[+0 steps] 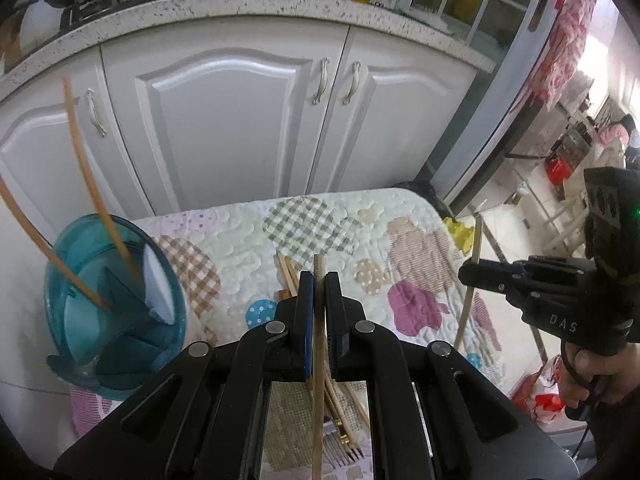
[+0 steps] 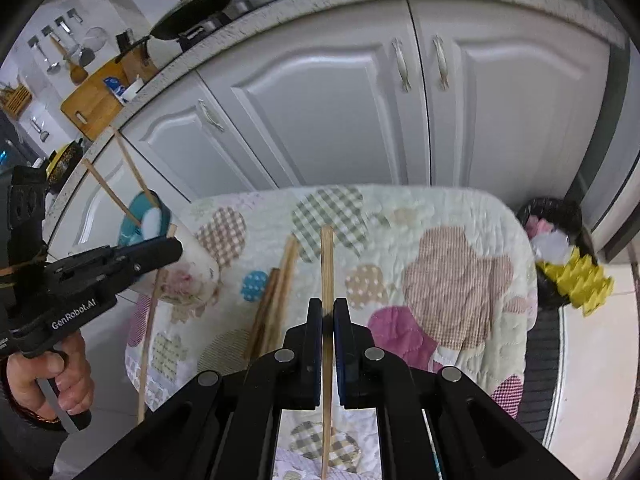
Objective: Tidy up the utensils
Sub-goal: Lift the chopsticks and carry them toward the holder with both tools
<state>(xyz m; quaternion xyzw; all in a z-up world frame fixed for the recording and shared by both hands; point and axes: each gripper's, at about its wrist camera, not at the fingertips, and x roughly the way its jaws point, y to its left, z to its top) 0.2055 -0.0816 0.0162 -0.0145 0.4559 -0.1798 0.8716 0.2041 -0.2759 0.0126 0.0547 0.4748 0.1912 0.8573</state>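
Gripping, left jaws: the left gripper [image 1: 319, 280] is closed on a wooden chopstick [image 1: 318, 360], which runs upright through the narrow gap and pokes out just past the fingertips [image 1: 306, 292].
Right jaws: the right gripper [image 2: 328, 312] is closed the same way on a second chopstick [image 2: 327, 280], its tip standing well clear of the pads [image 2: 315, 320].
Below the left jaws: loose chopsticks [image 1: 288, 276] lie on the quilted cloth [image 1: 360, 216] near its front edge, with a gold-handled fork [image 1: 344, 440] beside them, its tines toward the camera.
Below the right jaws: the same loose chopsticks [image 2: 276, 300] show blurred, lying at a slant near the middle of the quilted cloth [image 2: 460, 216].
Holder: a teal glass jar [image 1: 112, 300] stands at the left edge of the cloth, tilted in the left wrist view, with two chopsticks [image 1: 96, 184] leaning out of it; from the right wrist view the teal glass jar [image 2: 140, 220] sits at the far left corner.
Opposite views: the right gripper [image 1: 472, 274] appears over the right edge with its chopstick [image 1: 470, 280] hanging down; the left gripper [image 2: 176, 246] appears over the left edge.
Behind: white cabinet doors [image 1: 224, 120] under a speckled counter [image 1: 240, 4].
Floor: a black bin [image 2: 548, 216] off the far right corner.
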